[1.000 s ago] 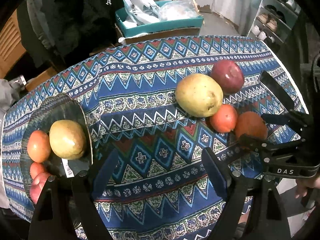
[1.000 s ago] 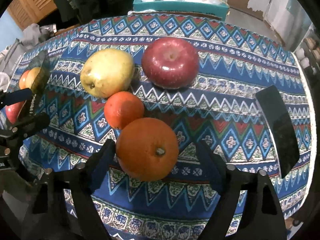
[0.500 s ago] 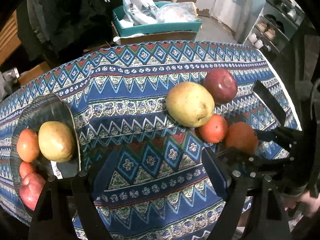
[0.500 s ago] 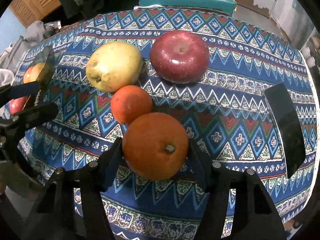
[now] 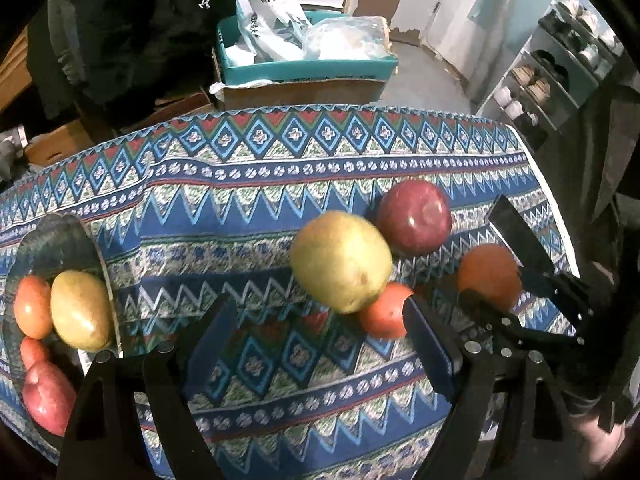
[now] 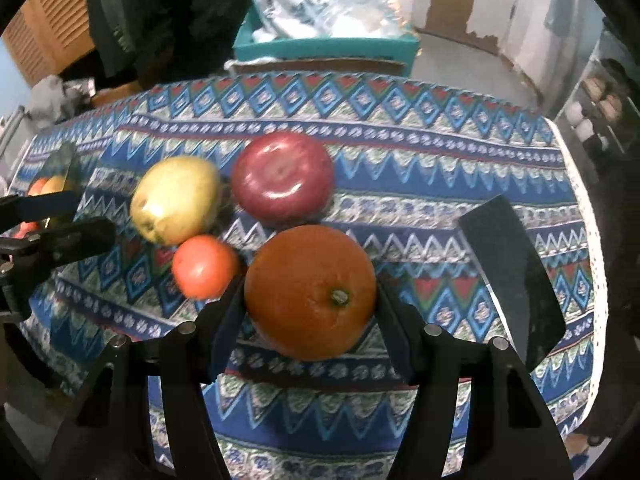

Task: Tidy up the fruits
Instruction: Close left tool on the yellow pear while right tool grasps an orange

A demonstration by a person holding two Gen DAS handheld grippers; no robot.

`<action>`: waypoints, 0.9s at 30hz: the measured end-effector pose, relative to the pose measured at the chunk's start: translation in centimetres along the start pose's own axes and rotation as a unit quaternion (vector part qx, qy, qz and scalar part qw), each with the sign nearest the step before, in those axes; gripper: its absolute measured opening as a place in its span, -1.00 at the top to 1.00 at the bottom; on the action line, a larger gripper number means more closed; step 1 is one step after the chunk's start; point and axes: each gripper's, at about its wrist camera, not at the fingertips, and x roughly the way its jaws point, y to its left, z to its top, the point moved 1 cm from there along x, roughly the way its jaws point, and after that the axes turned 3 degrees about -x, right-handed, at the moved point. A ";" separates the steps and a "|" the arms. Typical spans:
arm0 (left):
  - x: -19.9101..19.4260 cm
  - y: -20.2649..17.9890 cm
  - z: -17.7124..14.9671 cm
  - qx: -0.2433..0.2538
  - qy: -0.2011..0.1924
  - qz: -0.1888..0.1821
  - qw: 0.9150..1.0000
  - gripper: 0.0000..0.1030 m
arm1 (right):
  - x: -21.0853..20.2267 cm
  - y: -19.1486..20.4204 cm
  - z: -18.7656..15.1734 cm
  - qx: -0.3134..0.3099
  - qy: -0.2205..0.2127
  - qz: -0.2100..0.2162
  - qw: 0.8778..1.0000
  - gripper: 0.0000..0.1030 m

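Right claw (image 6: pixel 310 312) grips the orange (image 6: pixel 310 292); left claw (image 5: pixel 316 332) gapes empty. Four fruits fill the plate (image 5: pixel 60 240); three wait on the tabletop (image 5: pixel 256 208).

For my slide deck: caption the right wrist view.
Right hand-held gripper shut on a large orange, with a tangerine, pear and red apple beyond on the patterned tablecloth.

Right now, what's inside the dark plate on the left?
The plate holds a yellow pear, an orange fruit and reddish fruit at the near edge. The left gripper's finger covers that edge, so anything more there is hidden.
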 end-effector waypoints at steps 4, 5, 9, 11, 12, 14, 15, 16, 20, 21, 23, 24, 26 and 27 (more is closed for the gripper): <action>1.6 -0.4 1.0 -0.010 0.007 0.004 1.000 -0.67 | -0.2 -0.9 0.4 0.015 -0.010 -0.007 1.000 -0.23; 1.8 -0.5 1.2 -0.012 0.010 0.004 1.000 -0.67 | -0.2 -1.0 0.5 0.016 -0.012 -0.009 1.000 -0.23; 3.2 -1.0 1.8 -0.012 0.020 0.007 1.000 -0.67 | -0.3 -1.7 1.0 0.020 -0.019 -0.020 0.999 -0.23; 3.9 -1.2 2.0 -0.010 0.025 0.009 1.000 -0.67 | -0.4 -2.2 1.3 0.023 -0.022 -0.023 0.999 -0.23; 4.1 -1.2 2.0 -0.010 0.027 0.009 1.000 -0.67 | -0.4 -2.4 1.4 0.025 -0.023 -0.023 0.999 -0.23; 4.7 -1.2 2.1 -0.011 0.033 0.010 0.999 -0.67 | -0.4 -2.7 1.5 0.028 -0.024 -0.023 0.999 -0.23; 4.9 -1.3 2.1 -0.012 0.035 0.011 0.999 -0.67 | -0.4 -2.8 1.7 0.030 -0.025 -0.024 0.999 -0.23; 5.3 -1.3 2.2 -0.013 0.039 0.012 0.999 -0.67 | -0.4 -2.9 1.7 0.031 -0.024 -0.024 0.999 -0.23; 6.2 -1.1 2.3 -0.019 0.047 0.006 0.999 -0.67 | -0.3 -3.1 2.0 0.034 -0.027 -0.022 0.999 -0.23; 6.4 -1.1 2.3 -0.020 0.048 0.005 0.999 -0.67 | -0.3 -3.1 2.0 0.034 -0.027 -0.022 0.999 -0.23; 6.7 -1.1 2.3 -0.021 0.048 0.002 0.999 -0.67 | -0.3 -3.1 2.0 0.033 -0.027 -0.023 0.999 -0.23; 6.8 -1.1 2.3 -0.020 0.047 0.001 0.999 -0.67 | -0.3 -3.1 2.1 0.033 -0.027 -0.022 0.999 -0.23; 7.0 -1.2 2.2 -0.017 0.047 -0.013 0.999 -0.49 | -0.3 -3.2 2.1 0.034 -0.026 -0.022 0.999 -0.23; 7.0 -1.2 2.1 -0.016 0.048 -0.018 0.999 -0.48 | -0.3 -3.1 2.1 0.035 -0.026 -0.022 0.999 -0.23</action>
